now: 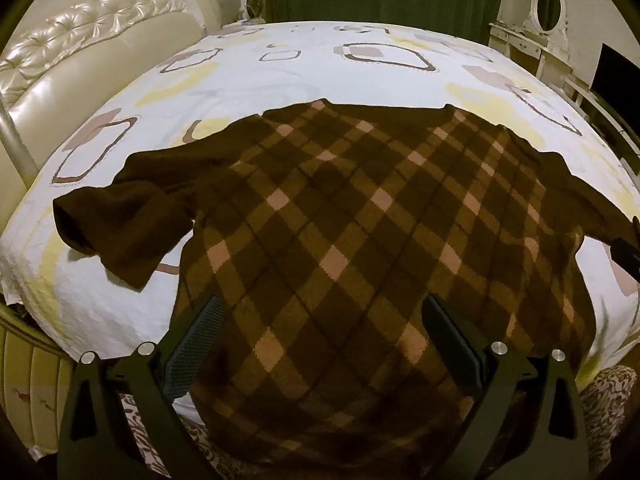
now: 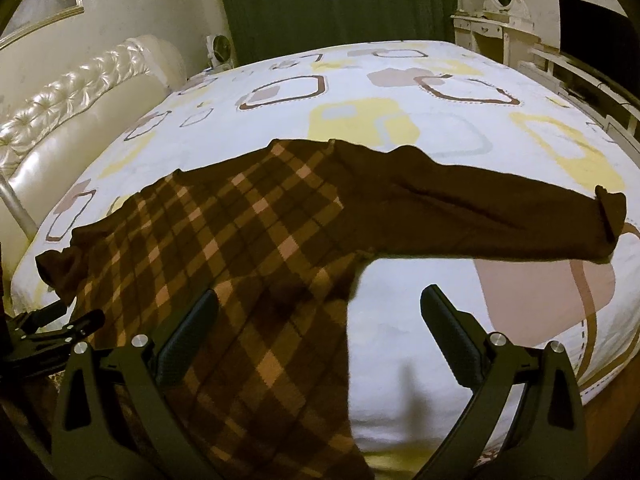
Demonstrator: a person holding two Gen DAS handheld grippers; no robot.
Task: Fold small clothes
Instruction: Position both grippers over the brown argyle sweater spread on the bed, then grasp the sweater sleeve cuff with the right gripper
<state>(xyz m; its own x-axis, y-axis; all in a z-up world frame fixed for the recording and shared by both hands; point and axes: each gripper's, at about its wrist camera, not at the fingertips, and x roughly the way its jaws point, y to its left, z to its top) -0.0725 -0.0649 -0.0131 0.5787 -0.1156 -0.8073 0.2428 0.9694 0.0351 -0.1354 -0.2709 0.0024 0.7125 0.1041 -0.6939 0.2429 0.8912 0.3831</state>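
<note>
Patterned bedsheet [image 1: 280, 80], brown argyle sweater [image 1: 340, 220] spread flat, hem hanging off the near edge. Left gripper [image 1: 320, 340] and right gripper [image 2: 320, 328] both gape wide, empty — a one-layer pinch could drag the sweater off; left sleeve [image 1: 120, 220] sits bunched.

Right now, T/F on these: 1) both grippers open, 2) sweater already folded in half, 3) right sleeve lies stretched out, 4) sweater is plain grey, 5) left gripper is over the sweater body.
1) True: the left gripper and right gripper both stand open, holding nothing.
2) False: the sweater lies spread flat on the bed, not folded.
3) True: the right sleeve extends sideways, fairly straight.
4) False: it is brown with a diamond check; only the sleeves are plain brown.
5) True: checked fabric fills the space between its fingers.
</note>
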